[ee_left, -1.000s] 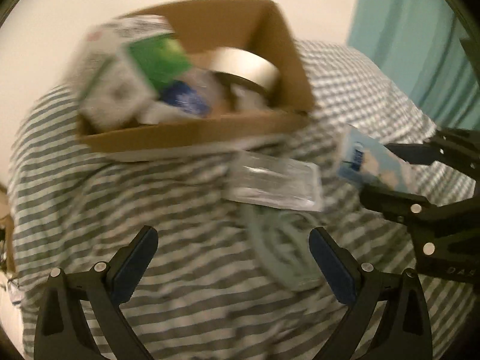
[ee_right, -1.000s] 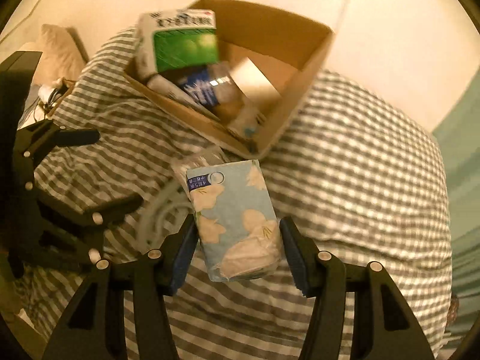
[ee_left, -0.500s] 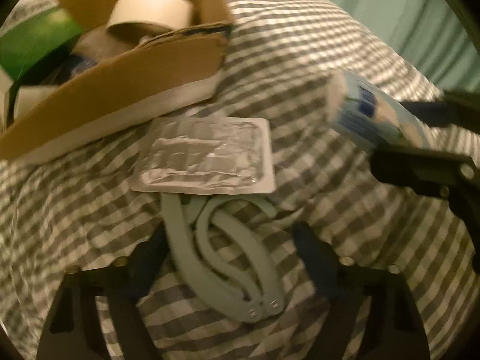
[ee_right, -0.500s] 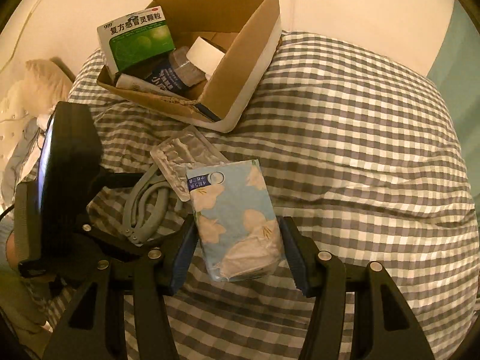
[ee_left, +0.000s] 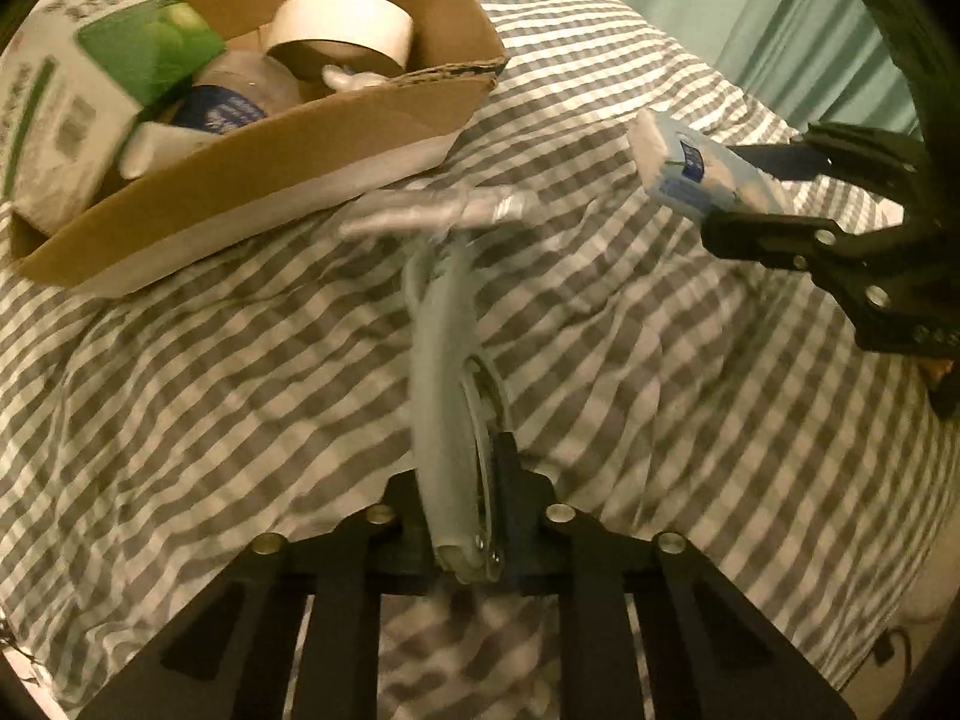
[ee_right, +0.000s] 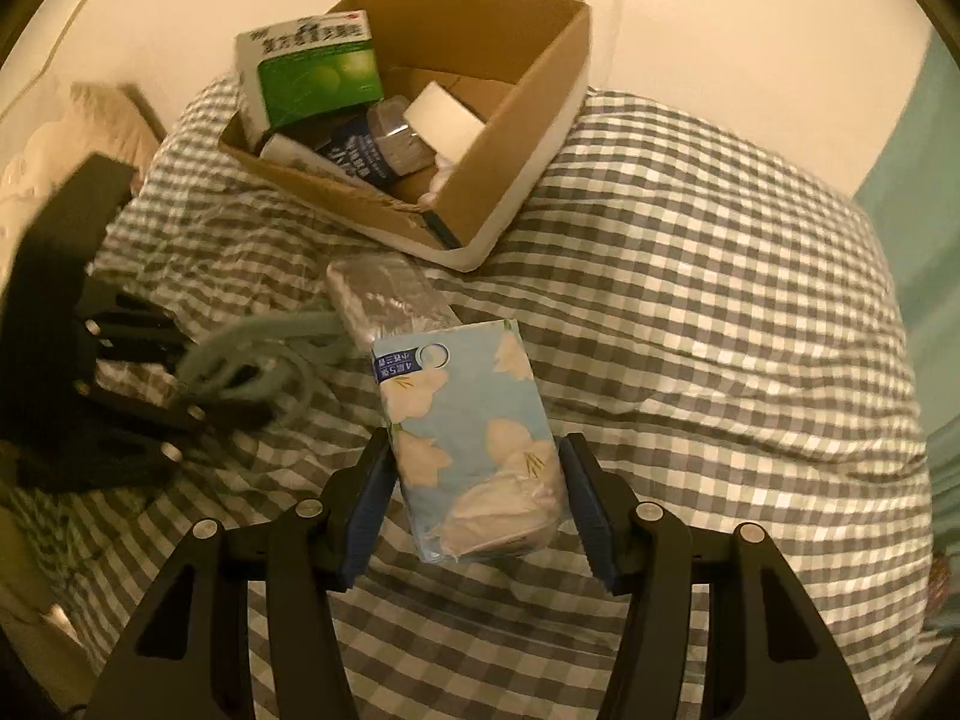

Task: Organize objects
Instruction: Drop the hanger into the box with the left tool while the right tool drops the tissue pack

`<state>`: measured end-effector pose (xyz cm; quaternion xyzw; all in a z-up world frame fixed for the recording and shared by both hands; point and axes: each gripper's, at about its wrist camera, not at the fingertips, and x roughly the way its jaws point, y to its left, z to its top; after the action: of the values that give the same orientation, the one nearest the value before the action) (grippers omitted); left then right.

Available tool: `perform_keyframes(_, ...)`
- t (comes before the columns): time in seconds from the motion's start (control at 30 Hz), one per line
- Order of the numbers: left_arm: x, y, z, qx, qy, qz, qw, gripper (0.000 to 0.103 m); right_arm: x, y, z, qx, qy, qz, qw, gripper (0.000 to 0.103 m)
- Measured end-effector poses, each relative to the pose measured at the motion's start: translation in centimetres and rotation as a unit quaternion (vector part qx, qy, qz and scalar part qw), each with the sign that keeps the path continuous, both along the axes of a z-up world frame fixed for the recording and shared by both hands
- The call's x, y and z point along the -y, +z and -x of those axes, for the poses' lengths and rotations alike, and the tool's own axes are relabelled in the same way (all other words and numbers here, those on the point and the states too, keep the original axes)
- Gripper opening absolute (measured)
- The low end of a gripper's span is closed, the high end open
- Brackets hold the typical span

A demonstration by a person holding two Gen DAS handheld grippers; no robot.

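Note:
My left gripper (ee_left: 465,474) is shut on a pale grey-green folding hanger (ee_left: 441,372), lifted edge-on off the checked bedspread. The hanger (ee_right: 252,354) also shows in the right wrist view beside the left gripper (ee_right: 198,390). A silver blister pack (ee_left: 438,210) rests on the hanger's far end, next to the cardboard box (ee_left: 252,180). My right gripper (ee_right: 474,498) is shut on a blue flowered tissue pack (ee_right: 468,438), held above the bed; it appears at the right of the left wrist view (ee_left: 684,174).
The box (ee_right: 516,144) holds a green-and-white medicine carton (ee_right: 312,72), a tape roll (ee_left: 342,30), a bottle (ee_right: 378,144) and other small items. A teal curtain (ee_left: 708,6) hangs at the right. A pillow (ee_right: 78,138) lies at the left.
My left gripper closed on the hanger and raised it, tipping the blister pack upward. The right gripper still holds the tissue pack, and the box looks closer in its view.

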<state>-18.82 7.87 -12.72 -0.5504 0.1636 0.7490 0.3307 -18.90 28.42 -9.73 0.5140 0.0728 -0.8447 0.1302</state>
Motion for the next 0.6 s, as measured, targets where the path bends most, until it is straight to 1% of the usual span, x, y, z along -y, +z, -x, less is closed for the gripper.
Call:
perform_keyframes(0.1,1.5,1.0,-1.2,-0.014,-0.007,-0.004,0.9999,0.009,0.8,0.3,-0.4,-0.009,0.015,-0.02,1.0,0.055)
perform_keyframes(0.2,1.7,2.4,-2.2,-0.036,-0.013,-0.001,0.9993,0.009,1.6,0.7,-0.7,-0.018,0.028,-0.035,0.999,0.055)
perform_keyframes(0.33,2.5,4.4,-3.4,-0.062,-0.002,-0.004,0.9981,0.009,2.8,1.8,-1.4,-0.035,0.049,-0.054,0.997,0.055)
perform_keyframes(0.43,3.7,6.4,-3.7,-0.082,0.019,-0.004,0.9965,0.009,3.3,3.0,-1.6,-0.04,0.053,-0.05,0.997,0.055)
perform_keyframes(0.53,4.4,7.8,-3.3,-0.084,0.023,-0.013,0.9961,0.009,4.1,4.5,-1.7,-0.052,0.052,-0.046,0.996,0.055)
perform_keyframes(0.57,4.1,8.6,-2.8,-0.098,0.027,-0.018,0.9947,0.009,4.3,5.0,-1.7,-0.059,0.053,-0.047,0.996,0.055)
perform_keyframes(0.6,4.3,9.0,-2.8,-0.104,0.028,-0.022,0.994,0.009,4.7,5.8,-1.6,-0.068,0.052,-0.048,0.995,0.055)
